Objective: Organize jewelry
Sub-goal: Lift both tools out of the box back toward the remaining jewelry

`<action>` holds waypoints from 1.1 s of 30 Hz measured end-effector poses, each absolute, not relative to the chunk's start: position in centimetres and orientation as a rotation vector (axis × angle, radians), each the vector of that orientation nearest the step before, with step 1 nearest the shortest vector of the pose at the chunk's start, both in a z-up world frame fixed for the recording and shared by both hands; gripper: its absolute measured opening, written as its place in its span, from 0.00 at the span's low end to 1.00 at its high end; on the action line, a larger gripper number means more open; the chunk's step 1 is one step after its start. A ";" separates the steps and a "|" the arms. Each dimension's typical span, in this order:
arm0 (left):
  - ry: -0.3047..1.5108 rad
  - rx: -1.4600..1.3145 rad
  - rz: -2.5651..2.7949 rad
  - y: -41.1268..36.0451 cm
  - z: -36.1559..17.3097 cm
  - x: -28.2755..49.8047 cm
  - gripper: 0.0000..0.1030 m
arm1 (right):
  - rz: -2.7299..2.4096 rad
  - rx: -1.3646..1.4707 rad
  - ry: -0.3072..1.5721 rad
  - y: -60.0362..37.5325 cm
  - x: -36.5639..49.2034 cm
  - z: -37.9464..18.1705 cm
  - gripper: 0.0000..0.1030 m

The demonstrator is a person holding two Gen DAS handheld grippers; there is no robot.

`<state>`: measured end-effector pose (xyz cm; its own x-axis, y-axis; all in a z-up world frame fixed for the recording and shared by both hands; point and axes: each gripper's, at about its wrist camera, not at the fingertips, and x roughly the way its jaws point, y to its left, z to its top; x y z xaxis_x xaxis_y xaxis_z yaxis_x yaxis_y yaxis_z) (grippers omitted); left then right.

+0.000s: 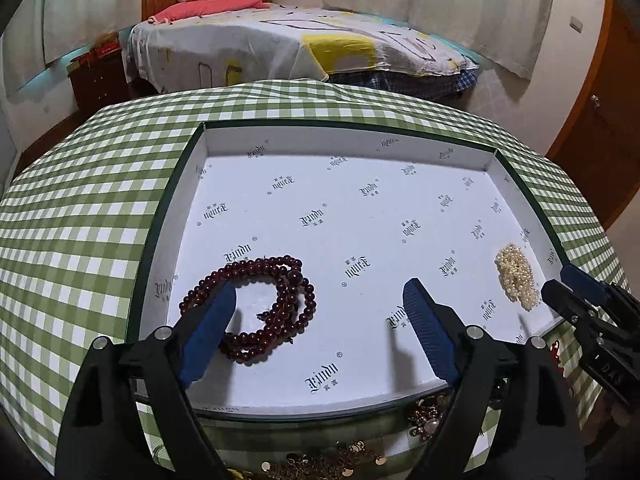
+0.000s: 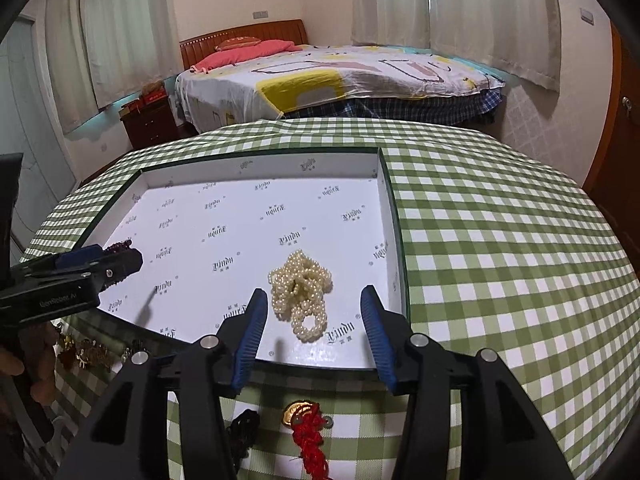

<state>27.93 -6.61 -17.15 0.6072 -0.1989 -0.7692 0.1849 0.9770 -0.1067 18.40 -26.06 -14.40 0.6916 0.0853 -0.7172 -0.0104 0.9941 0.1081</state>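
Pearls (image 2: 301, 300) are lying limp and slippery near the box's (image 2: 394, 216) right edge; I am hovering my right hand-held gripper (image 2: 312, 330) spread, judging the bunched middle best to pinch.

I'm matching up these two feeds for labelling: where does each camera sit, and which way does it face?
Left wrist: on the left gripper, looking down along its open blue fingers into the box at the dark red beads; the right gripper enters at the right edge.
Right wrist: on the right gripper, fingers apart around the pearl strand, not touching; the left gripper and a hand show at left.
Shared: box, both bead piles, green checked cloth, bed behind.
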 end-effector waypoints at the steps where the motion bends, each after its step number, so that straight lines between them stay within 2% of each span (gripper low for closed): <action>1: 0.887 -0.019 -0.220 -6.6 -17.0 27.7 0.81 | 0.053 0.097 0.805 -26.1 18.4 -14.4 0.47; 11: 0.858 -0.127 -0.279 -5.1 -15.7 26.8 0.85 | 0.058 0.102 0.798 -25.9 17.5 -14.3 0.47; 33: 0.751 -0.146 -0.238 -3.6 -13.1 21.8 0.85 | 0.036 0.133 0.707 -26.6 13.8 -12.3 0.47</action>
<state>21.85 -3.59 -13.14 0.7057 -0.2650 -0.6571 0.1609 0.9631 -0.2157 13.82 -26.56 -12.34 0.7600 0.0781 -0.6452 0.0118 0.9909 0.1338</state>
